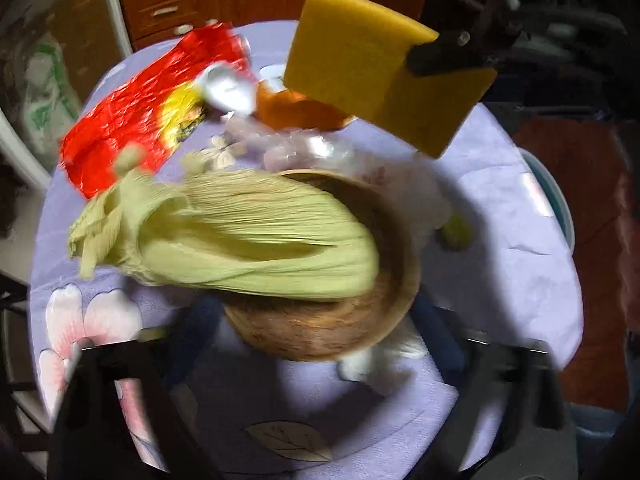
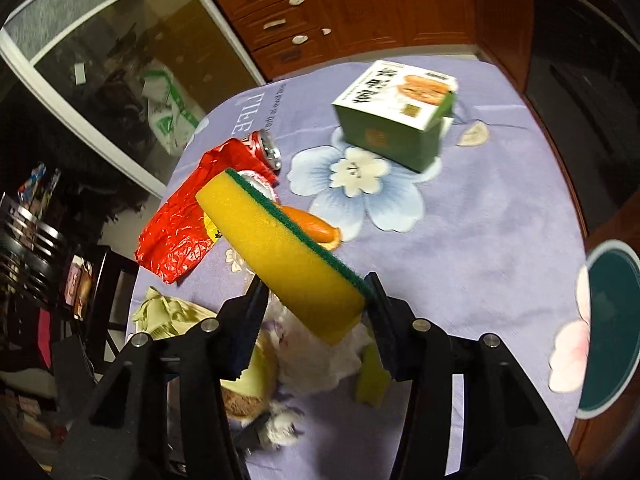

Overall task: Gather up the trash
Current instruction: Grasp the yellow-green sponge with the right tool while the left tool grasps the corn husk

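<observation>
Right gripper [image 2: 316, 300] has its fingers closed on a yellow sponge [image 2: 280, 248] w/ a green scrub side, held in the air above the counter [image 2: 500, 220], which wears a purple flowered cloth. The sponge's long axis runs away from the fingers, up and toward the counter's left edge; the grip is on one short end only.

Left gripper [image 1: 312, 380] sits low over the counter. Its fingers look parted, one on each side of a wooden bowl [image 1: 320, 328], but both are blurred, so whether they touch the bowl can't be told. A pale green corn husk [image 1: 240, 236] lies in and over the bowl, long axis across the view, its loose tip pointing to the left edge.

Other trash lies farther from both grippers: a red plastic bag [image 2: 180, 232] near the left edge, a drink can [image 2: 266, 148] just beyond it, an orange peel [image 2: 316, 226] by the sponge's far end, a clear wrapper [image 1: 308, 148] behind the bowl, crumpled white tissue [image 2: 320, 356] under the right fingers. A green box [image 2: 396, 120] stands toward the far edge. A teal bin [image 2: 608, 328] shows off the counter's right edge.

Judgement: the bin lies to the right of the sponge hand, so the right hand is the nearer one to drop into it; the left is nearer the husk.
</observation>
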{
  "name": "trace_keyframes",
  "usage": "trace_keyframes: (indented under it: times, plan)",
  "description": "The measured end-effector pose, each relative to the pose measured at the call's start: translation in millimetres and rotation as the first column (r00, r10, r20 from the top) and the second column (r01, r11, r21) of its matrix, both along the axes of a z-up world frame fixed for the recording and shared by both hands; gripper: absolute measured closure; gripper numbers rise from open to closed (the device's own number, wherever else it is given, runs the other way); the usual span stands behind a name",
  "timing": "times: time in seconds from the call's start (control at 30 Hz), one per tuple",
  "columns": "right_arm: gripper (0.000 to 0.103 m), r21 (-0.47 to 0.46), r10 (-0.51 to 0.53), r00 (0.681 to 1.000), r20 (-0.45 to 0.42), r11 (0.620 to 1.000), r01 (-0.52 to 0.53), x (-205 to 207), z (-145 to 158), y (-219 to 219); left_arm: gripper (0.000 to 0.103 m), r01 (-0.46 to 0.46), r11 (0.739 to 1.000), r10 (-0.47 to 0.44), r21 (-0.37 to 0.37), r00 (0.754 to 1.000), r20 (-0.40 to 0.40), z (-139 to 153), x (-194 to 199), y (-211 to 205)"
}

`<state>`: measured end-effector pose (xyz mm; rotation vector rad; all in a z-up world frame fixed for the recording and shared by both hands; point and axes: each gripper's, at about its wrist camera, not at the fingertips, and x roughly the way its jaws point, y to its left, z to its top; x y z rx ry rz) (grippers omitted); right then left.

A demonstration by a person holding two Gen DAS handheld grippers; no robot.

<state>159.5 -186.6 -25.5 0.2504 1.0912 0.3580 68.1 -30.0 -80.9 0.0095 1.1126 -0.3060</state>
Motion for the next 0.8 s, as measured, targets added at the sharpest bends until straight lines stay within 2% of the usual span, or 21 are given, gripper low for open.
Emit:
trace_keyframes:
  times: [0.07,0.1,0.2,0.27,0.33,0.4,0.47,0.53,0.57,0.6,0.63,0.7,0.77,0.8]
  plan:
    - [0.056,0.011,-0.017,1.0,0.0,1.0,0.017,-6.6,0.7,-10.1,0.071,0.018,1.0,-0.018,0.018,1.0,-0.008,4.4,-1.6,-9.4]
    - [0.056,0.018,-0.024,1.0,-0.002,1.0,0.024,-8.9,0.8,-14.0,0.074,0.022,0.999,-0.022,0.038,1.0,-0.001,6.4,-3.3,-12.1]
    - [0.056,0.037,-0.046,0.999,0.002,0.998,0.046,-18.0,1.6,-25.6,0.083,0.014,1.0,-0.014,-0.005,1.0,-0.009,12.9,-6.5,-8.6]
    - [0.056,0.063,-0.049,0.999,-0.006,0.997,0.049,-24.9,1.1,-31.6,0.083,0.004,0.998,-0.006,-0.067,1.0,-0.028,17.5,-6.6,0.1]
    - [0.056,0.078,-0.04,0.999,-0.007,0.996,0.04,-29.8,1.8,-32.2,0.081,-0.026,0.996,0.023,-0.082,0.999,-0.037,20.1,-7.0,8.5]
    - [0.056,0.071,-0.033,0.999,0.005,0.997,0.033,-34.8,4.5,-29.7,0.055,-0.084,0.989,0.077,-0.124,0.995,-0.058,23.3,-7.6,22.4]
    - [0.056,0.069,-0.037,0.999,0.006,0.997,0.036,-36.2,5.2,-29.5,0.054,-0.123,0.982,0.118,-0.145,0.992,-0.039,32.1,-12.2,37.0]
    - [0.056,0.059,-0.046,0.999,0.002,0.997,0.046,-37.7,3.6,-30.6,0.054,-0.111,0.986,0.111,-0.121,0.994,-0.002,41.9,-14.3,39.6]
    - [0.056,0.058,-0.048,0.999,-0.007,0.997,0.049,-38.1,1.4,-31.4,0.051,-0.1,0.99,0.102,-0.103,0.995,0.015,46.3,-15.8,42.4]
    - [0.056,0.062,-0.05,0.999,-0.016,0.997,0.051,-38.7,-0.6,-32.3,0.044,-0.078,0.994,0.081,-0.076,0.996,0.042,53.0,-15.7,44.4]
    - [0.056,0.064,-0.052,0.998,-0.023,0.997,0.054,-39.1,-2.4,-33.4,0.04,-0.044,0.998,0.047,-0.044,0.996,0.069,59.2,-15.1,45.5]
    - [0.056,0.065,-0.054,0.998,-0.037,0.996,0.056,-38.7,-4.9,-33.5,0.022,0.05,0.997,-0.056,0.052,0.992,0.115,67.4,-12.8,41.9]
    - [0.055,0.068,-0.058,0.997,-0.045,0.996,0.061,-38.6,-6.4,-32.2,0.014,0.173,0.971,-0.197,0.166,0.97,0.141,69.5,-8.0,33.3]
    - [0.055,0.067,-0.061,0.997,-0.047,0.996,0.064,-38.5,-6.1,-31.4,0.011,0.236,0.951,-0.264,0.202,0.956,0.126,66.3,-5.5,30.6]
